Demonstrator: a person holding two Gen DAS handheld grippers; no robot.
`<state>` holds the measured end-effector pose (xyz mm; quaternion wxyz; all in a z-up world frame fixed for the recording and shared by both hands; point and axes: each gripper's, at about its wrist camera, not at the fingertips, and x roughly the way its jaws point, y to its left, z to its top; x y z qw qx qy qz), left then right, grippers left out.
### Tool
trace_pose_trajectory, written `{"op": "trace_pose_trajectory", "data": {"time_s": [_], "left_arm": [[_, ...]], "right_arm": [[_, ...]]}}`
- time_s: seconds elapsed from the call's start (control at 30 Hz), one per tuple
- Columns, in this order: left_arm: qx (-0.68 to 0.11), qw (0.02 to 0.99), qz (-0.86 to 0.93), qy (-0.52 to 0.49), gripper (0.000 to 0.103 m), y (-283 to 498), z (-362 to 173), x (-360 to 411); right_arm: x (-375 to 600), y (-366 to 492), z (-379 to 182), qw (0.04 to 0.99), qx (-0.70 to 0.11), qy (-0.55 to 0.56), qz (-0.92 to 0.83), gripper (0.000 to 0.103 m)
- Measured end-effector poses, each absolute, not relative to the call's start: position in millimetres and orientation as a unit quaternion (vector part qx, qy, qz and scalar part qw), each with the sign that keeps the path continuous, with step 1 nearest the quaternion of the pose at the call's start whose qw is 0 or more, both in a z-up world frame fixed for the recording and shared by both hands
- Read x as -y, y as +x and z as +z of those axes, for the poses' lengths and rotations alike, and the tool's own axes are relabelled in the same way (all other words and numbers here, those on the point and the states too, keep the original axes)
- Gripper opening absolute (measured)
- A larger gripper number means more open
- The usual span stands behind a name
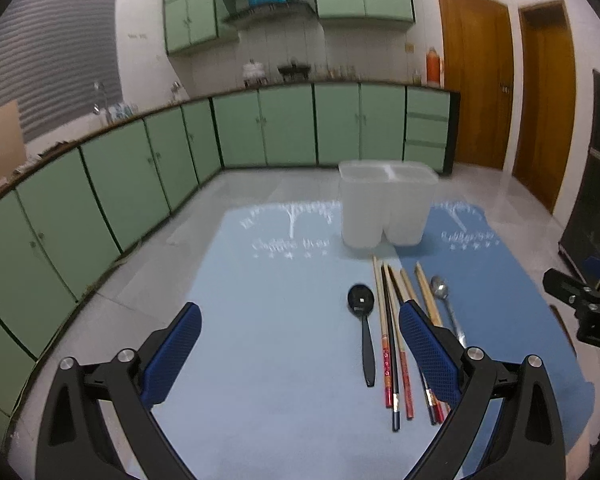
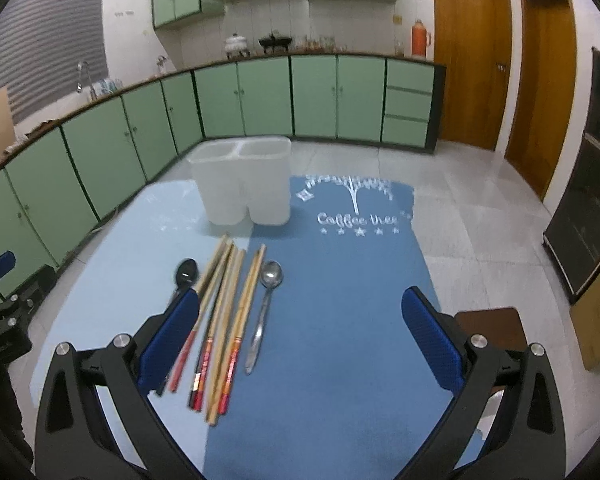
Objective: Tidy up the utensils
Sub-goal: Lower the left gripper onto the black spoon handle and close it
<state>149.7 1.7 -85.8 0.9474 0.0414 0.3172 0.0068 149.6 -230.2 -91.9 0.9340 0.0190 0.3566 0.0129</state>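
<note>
A translucent two-compartment holder (image 1: pixel 386 208) (image 2: pixel 244 182) stands upright at the far side of the table. In front of it lie a black spoon (image 1: pixel 362 320) (image 2: pixel 185 274), several wooden chopsticks with red ends (image 1: pixel 392 332) (image 2: pixel 224 312) and a metal spoon (image 1: pixel 446 306) (image 2: pixel 266 304), side by side. My left gripper (image 1: pixel 300 324) is open and empty, above the mat left of the utensils; its right finger (image 1: pixel 428 354) overlaps the chopsticks. My right gripper (image 2: pixel 300 308) is open and empty, right of the chopsticks, with the metal spoon between its fingers.
A light blue mat (image 1: pixel 268 320) and a darker blue mat (image 2: pixel 340 320) cover the table. Green cabinets (image 1: pixel 140 168) line the far walls. The right gripper's body (image 1: pixel 580 308) shows at the left view's right edge. A brown chair (image 2: pixel 492 324) stands by the table's right side.
</note>
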Motion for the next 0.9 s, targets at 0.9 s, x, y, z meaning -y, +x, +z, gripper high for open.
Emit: {"op": "trace_pose_trajectory", "data": {"time_s": [0.9], "left_arm": [[-0.462,0.886,0.002,0.046,0.090,317.0,-207.2,36.7]], "right_arm": [[257.8,248.7,-173.4,0.900,-0.434,0.038,-0.010,0.098]]}}
